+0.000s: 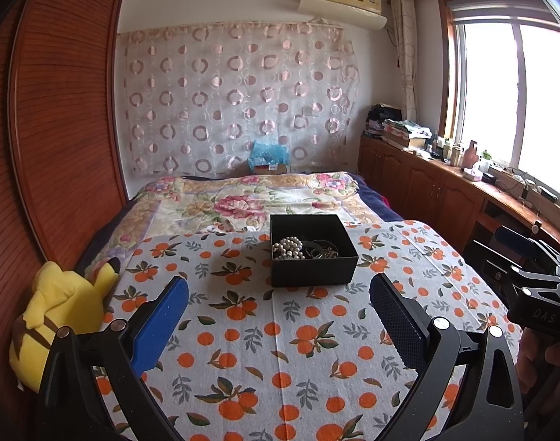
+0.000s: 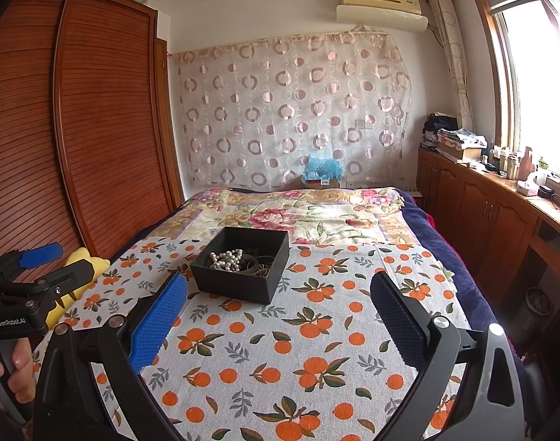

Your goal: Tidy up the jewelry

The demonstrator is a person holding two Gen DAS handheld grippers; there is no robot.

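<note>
Orange-print cloth (image 1: 280,349) spread over bed. Black box (image 1: 311,251) upright near cloth's far edge, lid off. Left gripper (image 1: 278,318) and right gripper (image 2: 278,318) both spread wide, holding nothing, short of box. Pearl necklace (image 1: 288,248) heaped inside box, beside darker bangles (image 1: 322,249).

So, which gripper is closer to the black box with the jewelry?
Left, slightly. The left gripper is open, facing the black box almost straight ahead. The right gripper is open too, with the box ahead and a little to its left.
</note>
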